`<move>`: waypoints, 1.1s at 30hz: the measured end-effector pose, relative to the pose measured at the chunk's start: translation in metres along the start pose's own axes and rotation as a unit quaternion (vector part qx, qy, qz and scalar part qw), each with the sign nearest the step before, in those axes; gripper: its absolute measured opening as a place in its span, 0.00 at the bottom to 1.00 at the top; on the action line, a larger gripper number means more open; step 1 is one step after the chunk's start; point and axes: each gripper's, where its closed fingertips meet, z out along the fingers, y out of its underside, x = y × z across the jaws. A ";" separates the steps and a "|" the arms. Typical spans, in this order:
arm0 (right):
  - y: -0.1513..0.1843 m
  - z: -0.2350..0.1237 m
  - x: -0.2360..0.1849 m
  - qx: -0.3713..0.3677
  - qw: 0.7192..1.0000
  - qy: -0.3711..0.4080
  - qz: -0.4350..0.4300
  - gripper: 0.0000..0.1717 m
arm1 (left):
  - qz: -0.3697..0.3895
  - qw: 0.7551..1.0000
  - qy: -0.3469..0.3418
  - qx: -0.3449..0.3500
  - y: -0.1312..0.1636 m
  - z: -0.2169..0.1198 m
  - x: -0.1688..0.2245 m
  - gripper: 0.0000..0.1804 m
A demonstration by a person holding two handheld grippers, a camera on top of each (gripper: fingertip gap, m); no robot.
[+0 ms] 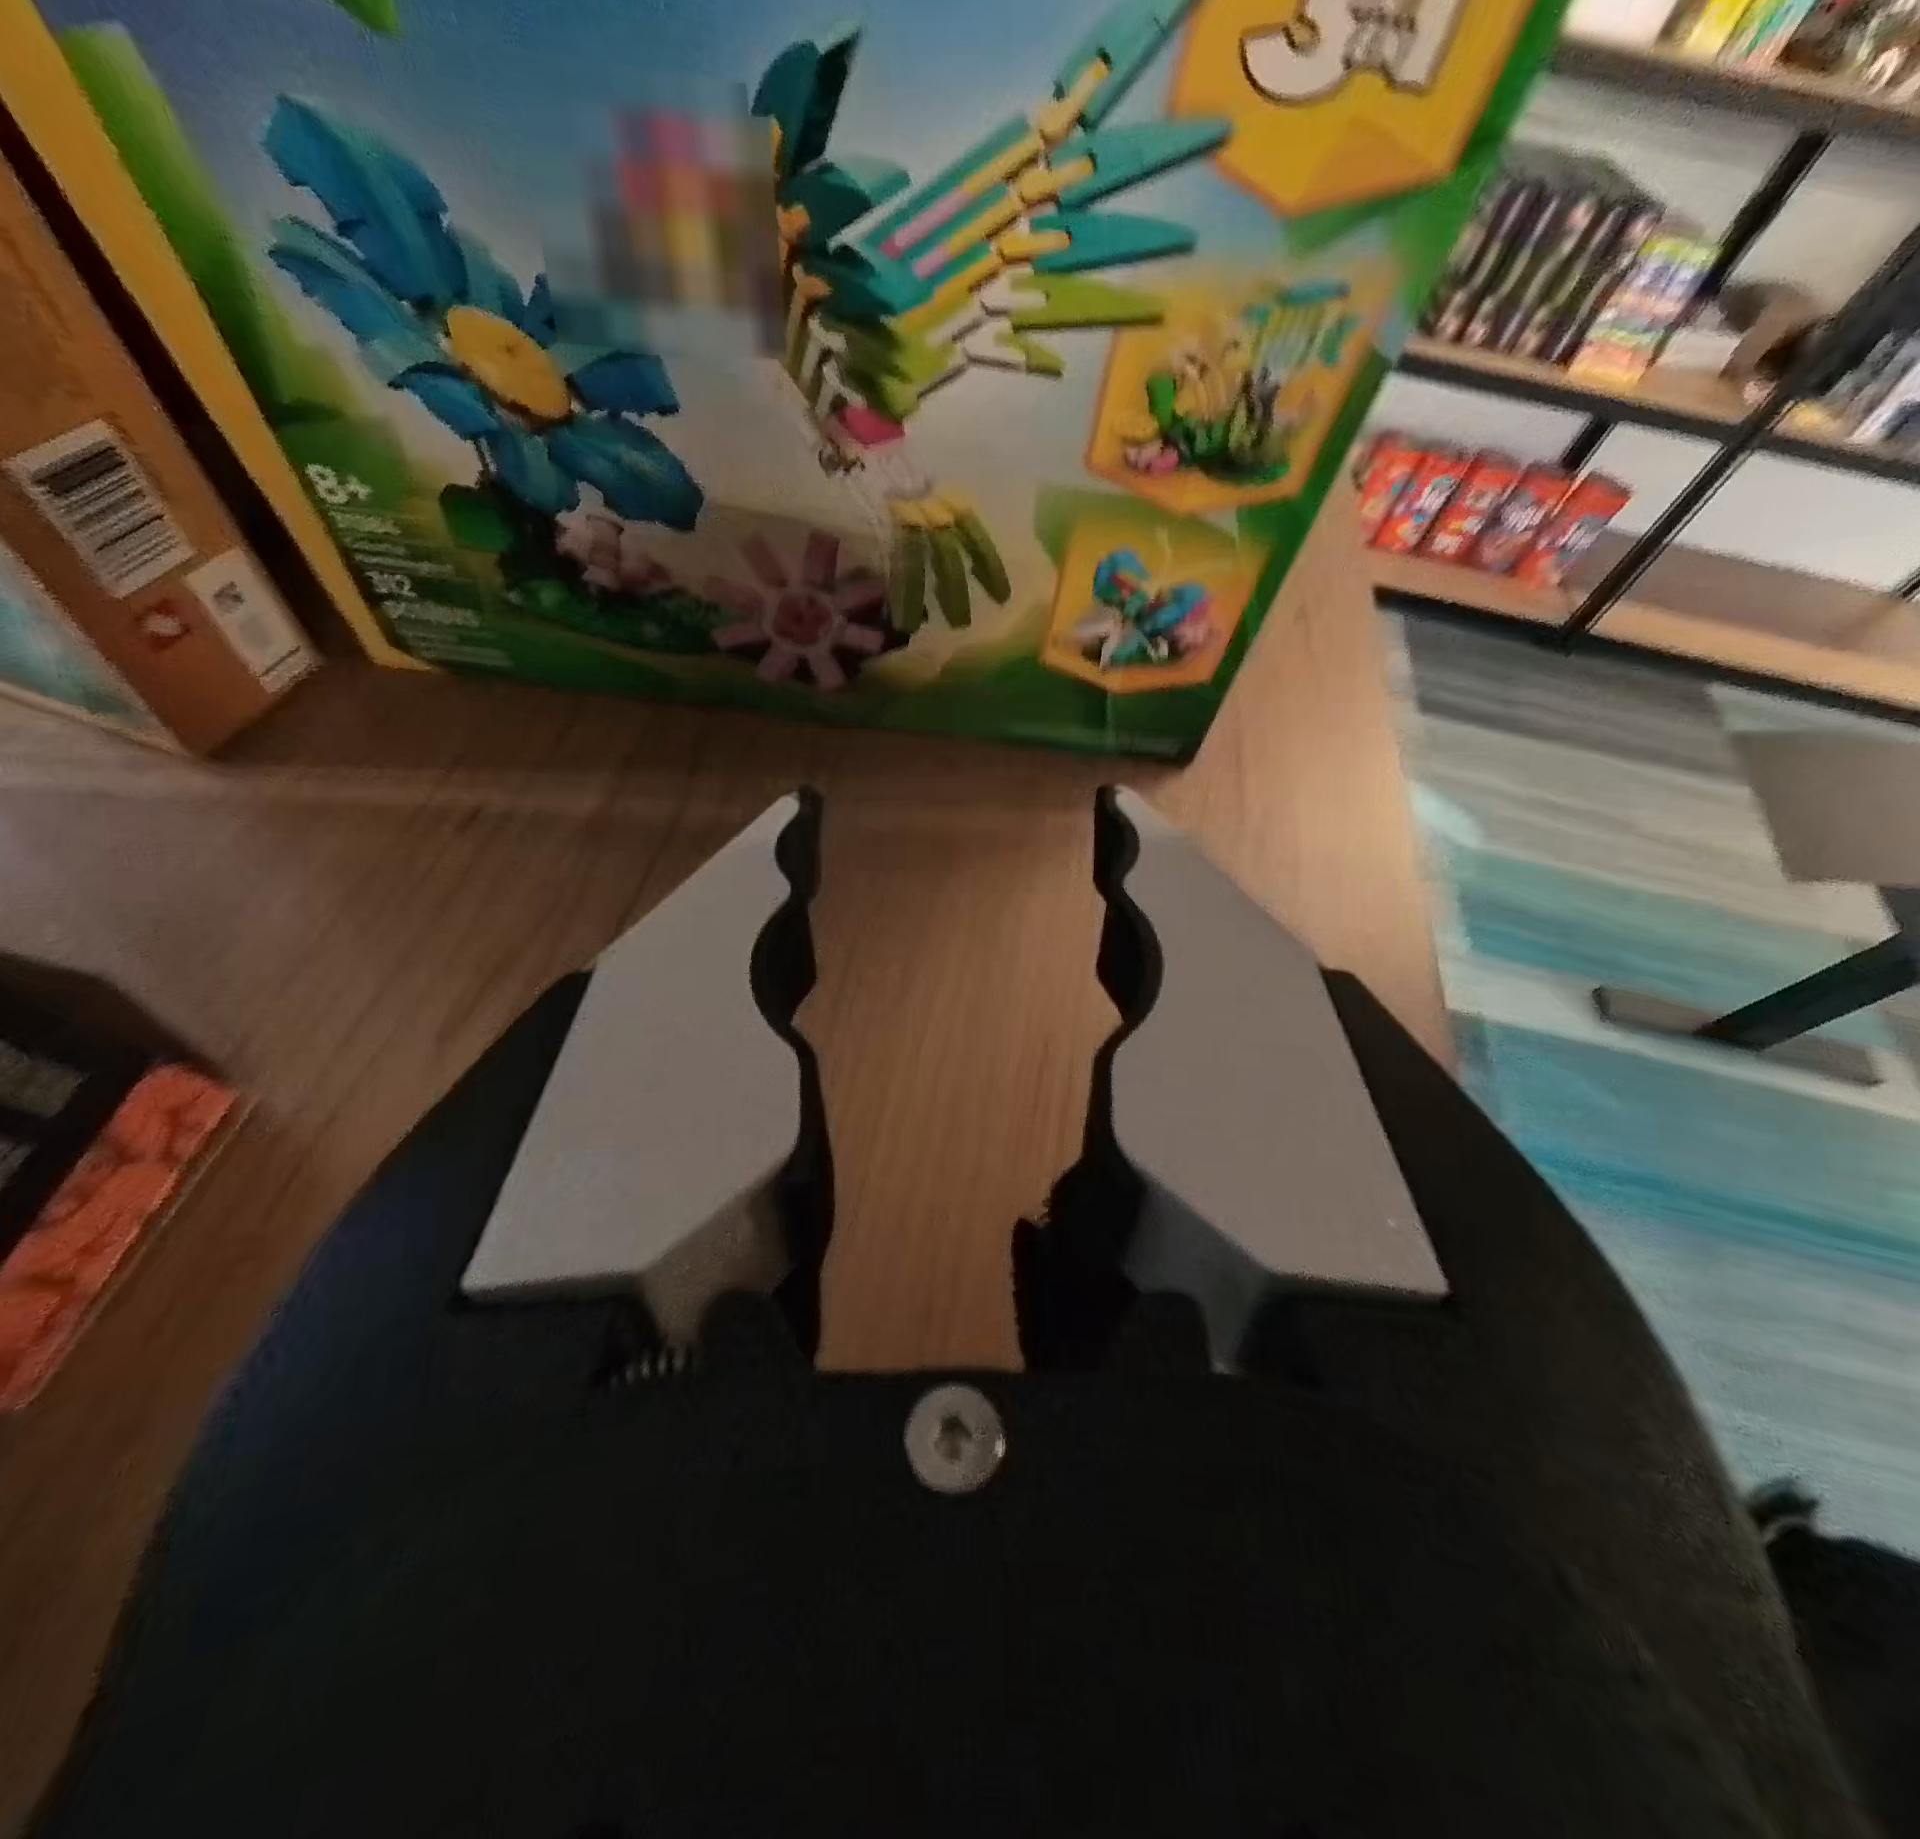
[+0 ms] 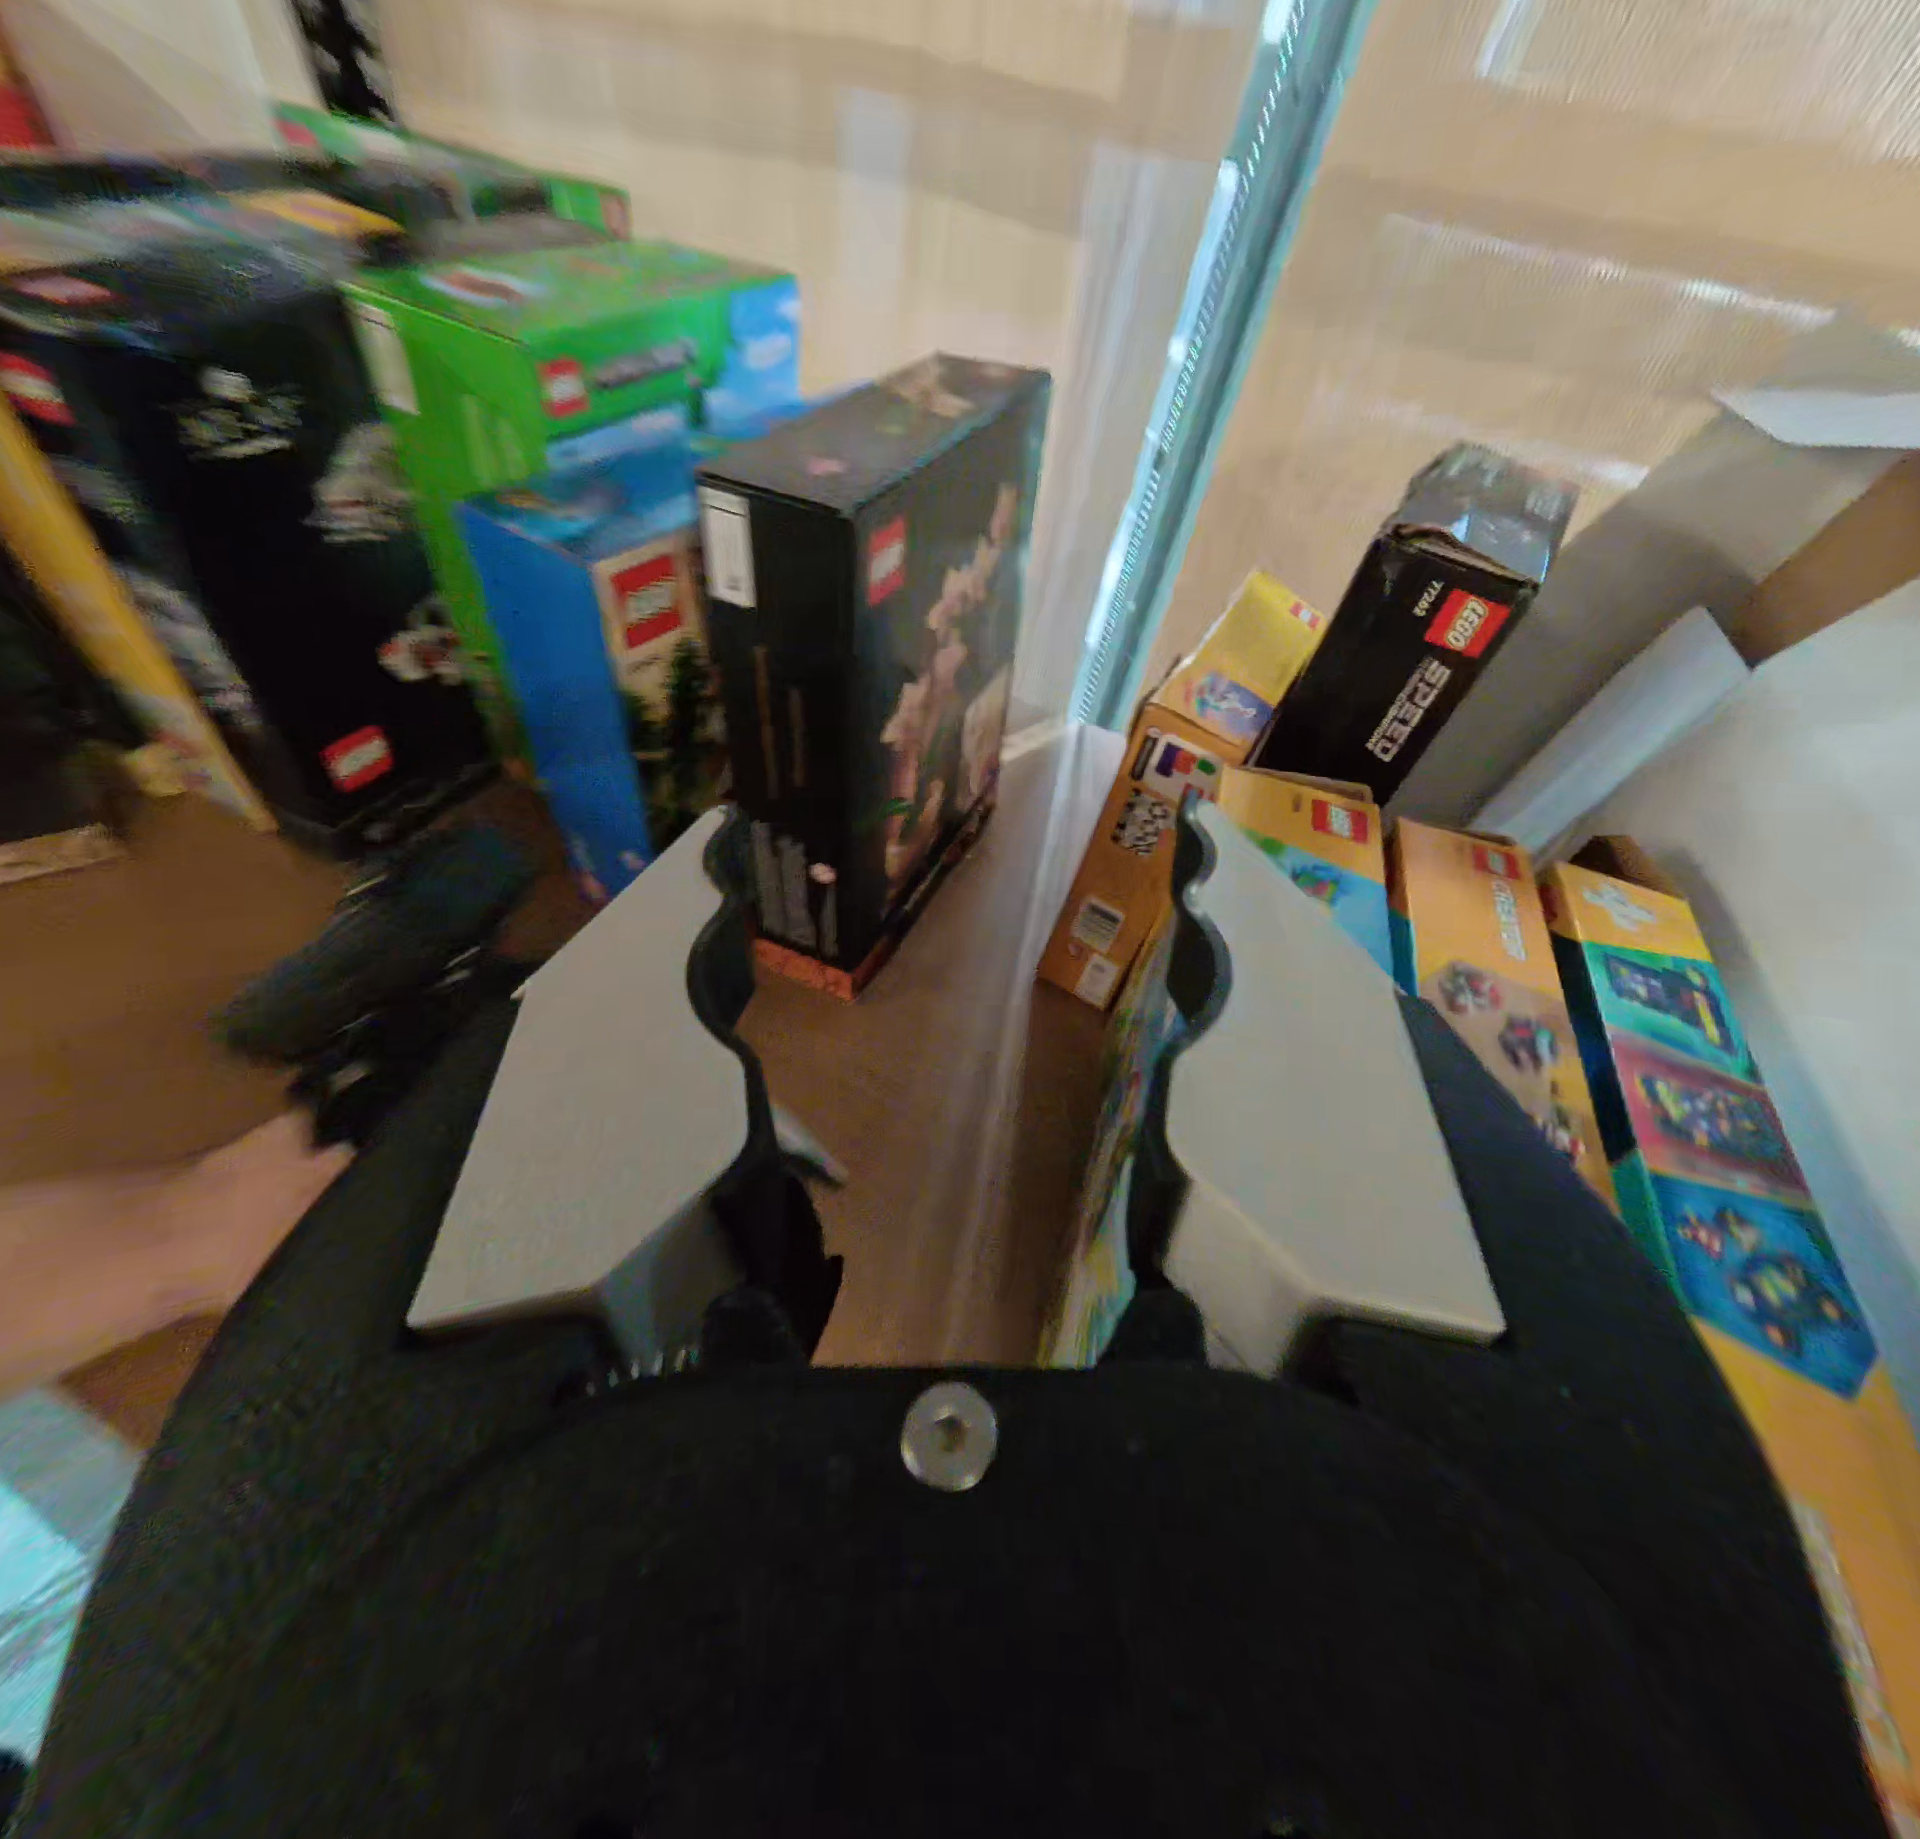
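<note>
In the left wrist view my left gripper (image 1: 954, 813) is open and empty, low over a wooden tabletop (image 1: 935, 1062). A toy brick set box (image 1: 727, 335) with a bird and a blue flower on its front stands just ahead of the fingertips, apart from them. In the right wrist view my right gripper (image 2: 956, 833) is open. A row of yellow boxes (image 2: 1486, 968) stands on edge behind a white wall (image 2: 1039, 958). The colourful face of the nearest one (image 2: 1122, 1114) lies along the inner side of my right finger (image 2: 1299, 1062). The left finger (image 2: 623, 1062) is clear of it, over bare table.
A black box (image 2: 883, 646) stands upright ahead of the right gripper, with blue (image 2: 561, 667), green (image 2: 540, 355) and black boxes to its left. A black box (image 2: 1423, 626) leans behind the yellow row. A brown carton (image 1: 125, 542) stands left of the bird box. Shelves (image 1: 1662, 387) lie beyond the table edge.
</note>
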 end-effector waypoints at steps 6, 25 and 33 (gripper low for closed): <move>0.005 0.093 0.039 -0.124 0.989 0.085 0.001 0.54 | 0.091 0.994 -0.046 -0.025 0.028 -0.050 -0.001 0.27; 0.084 0.190 0.102 -0.370 0.916 0.152 0.028 0.47 | 0.097 0.995 -0.031 0.005 0.044 -0.072 -0.008 0.23; 0.074 0.205 0.098 -0.354 0.923 0.151 0.015 0.33 | 0.097 0.995 -0.028 0.006 0.043 -0.074 -0.005 0.21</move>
